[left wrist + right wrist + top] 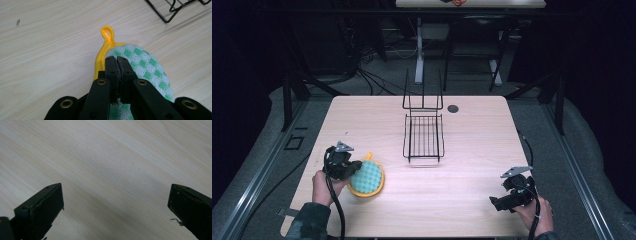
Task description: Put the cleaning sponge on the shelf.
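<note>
My left tongs [117,61] are pinching the pot holder [140,65] near the table's [472,200] left front edge, its yellow loop [108,33] pointing away from me. The rack [424,137] stands ahead and to my right, mid-table, so I reckon my left hand is nearer. My right tongs [504,202] gape wide, empty, by the right front corner.

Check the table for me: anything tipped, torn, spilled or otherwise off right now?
Nothing stands out. The wire rack sits mid-table, no spill on the table. The left gripper is shut on the edge of the green-checked potholder, yellow loop intact. The right gripper is open over bare wood.
</note>
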Action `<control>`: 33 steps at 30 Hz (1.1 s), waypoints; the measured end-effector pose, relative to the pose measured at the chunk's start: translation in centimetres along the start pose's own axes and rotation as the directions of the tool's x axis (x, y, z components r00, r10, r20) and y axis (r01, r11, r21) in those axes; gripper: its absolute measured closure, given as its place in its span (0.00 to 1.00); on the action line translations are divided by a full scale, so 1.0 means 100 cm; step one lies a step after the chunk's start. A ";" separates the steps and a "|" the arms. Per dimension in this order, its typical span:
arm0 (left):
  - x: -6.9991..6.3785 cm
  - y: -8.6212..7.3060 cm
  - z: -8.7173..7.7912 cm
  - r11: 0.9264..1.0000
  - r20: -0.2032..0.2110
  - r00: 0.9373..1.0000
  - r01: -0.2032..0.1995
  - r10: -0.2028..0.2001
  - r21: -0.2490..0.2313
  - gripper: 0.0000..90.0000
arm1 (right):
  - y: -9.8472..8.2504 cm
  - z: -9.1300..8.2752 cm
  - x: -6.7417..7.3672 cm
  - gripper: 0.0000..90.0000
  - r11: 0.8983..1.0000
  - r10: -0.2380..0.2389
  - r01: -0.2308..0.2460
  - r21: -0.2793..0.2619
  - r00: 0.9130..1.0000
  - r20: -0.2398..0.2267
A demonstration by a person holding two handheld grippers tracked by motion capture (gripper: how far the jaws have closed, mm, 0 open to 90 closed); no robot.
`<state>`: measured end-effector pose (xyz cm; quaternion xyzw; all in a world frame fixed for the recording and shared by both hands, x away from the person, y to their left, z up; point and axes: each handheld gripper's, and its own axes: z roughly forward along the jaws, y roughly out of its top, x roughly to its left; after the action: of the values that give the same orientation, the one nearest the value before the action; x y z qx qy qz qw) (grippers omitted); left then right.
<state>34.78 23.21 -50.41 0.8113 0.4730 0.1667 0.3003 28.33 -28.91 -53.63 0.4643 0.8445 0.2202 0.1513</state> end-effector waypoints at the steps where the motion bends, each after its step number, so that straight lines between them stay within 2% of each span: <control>1: -0.001 0.001 -0.003 1.000 -0.001 1.000 -0.005 0.004 -0.003 0.98 | 0.000 0.000 0.000 0.00 1.000 -0.002 0.002 0.004 1.000 0.000; 5: -0.003 0.004 -0.010 1.000 -0.001 1.000 -0.008 0.008 -0.024 0.98 | 0.000 -0.001 0.000 0.00 1.000 -0.002 0.002 0.003 1.000 0.001; 15: -0.006 0.010 -0.015 0.999 0.007 1.000 -0.012 0.012 -0.041 0.98 | 0.000 0.000 0.000 0.00 1.000 -0.002 0.002 0.001 1.000 0.003; 19: -0.007 0.013 -0.019 0.999 0.023 1.000 -0.007 0.008 -0.053 0.98 | 0.000 0.001 0.000 0.00 1.000 -0.001 0.001 0.005 1.000 0.004; 33: -0.011 0.021 -0.023 0.997 0.022 1.000 -0.009 0.010 -0.071 0.98 | -0.001 -0.001 0.001 0.00 1.000 -0.011 0.011 0.007 1.000 0.006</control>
<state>34.32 22.25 -47.28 0.8041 0.4596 0.1760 0.3334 28.17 -28.85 -53.63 0.4610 0.8473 0.2148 0.1533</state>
